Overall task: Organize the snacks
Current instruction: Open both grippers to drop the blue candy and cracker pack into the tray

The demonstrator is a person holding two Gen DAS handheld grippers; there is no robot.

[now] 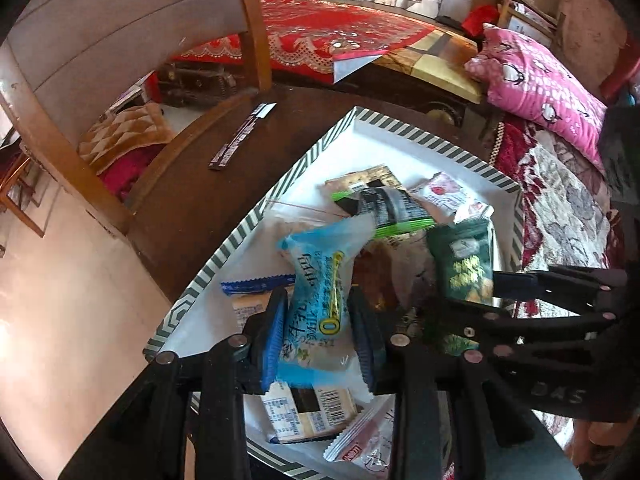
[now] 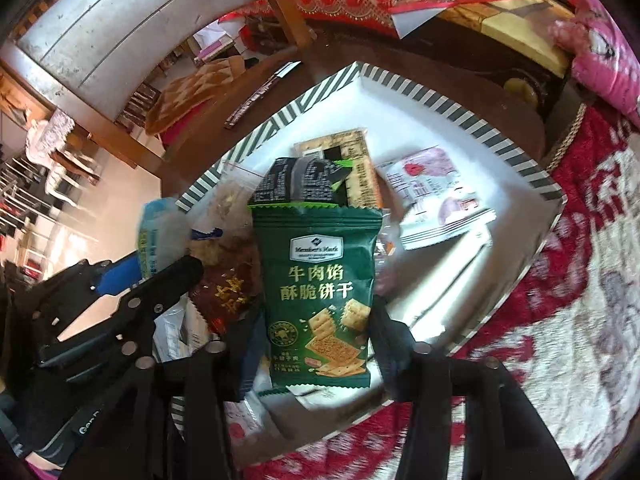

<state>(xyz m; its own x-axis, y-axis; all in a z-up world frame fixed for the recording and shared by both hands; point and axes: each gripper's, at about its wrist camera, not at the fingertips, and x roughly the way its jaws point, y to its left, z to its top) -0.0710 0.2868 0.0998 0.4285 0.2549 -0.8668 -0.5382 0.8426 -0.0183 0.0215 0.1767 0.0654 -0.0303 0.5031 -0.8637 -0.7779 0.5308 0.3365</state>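
A white box with a green-striped rim point(image 1: 420, 136) point(image 2: 440, 104) sits on a dark round table point(image 1: 192, 184) and holds several snack packets. My left gripper point(image 1: 318, 300) point(image 2: 156, 268) is shut on a light blue milk-snack packet point(image 1: 320, 304) point(image 2: 154, 228), held over the near left part of the box. My right gripper point(image 2: 316, 320) point(image 1: 472, 296) is shut on a dark green cracker packet point(image 2: 320, 292) point(image 1: 464, 264), which stands upright between its fingers above the middle of the box. The two grippers are close side by side.
In the box lie a black-and-green packet point(image 1: 388, 204), a pink-and-white packet point(image 1: 444, 196), a tan cracker packet point(image 1: 304, 412) and a red packet point(image 2: 228, 284). A dark stick packet point(image 1: 240, 138) lies on the table. A patterned blanket point(image 1: 568, 216) and pink pillow point(image 1: 536, 84) border the right.
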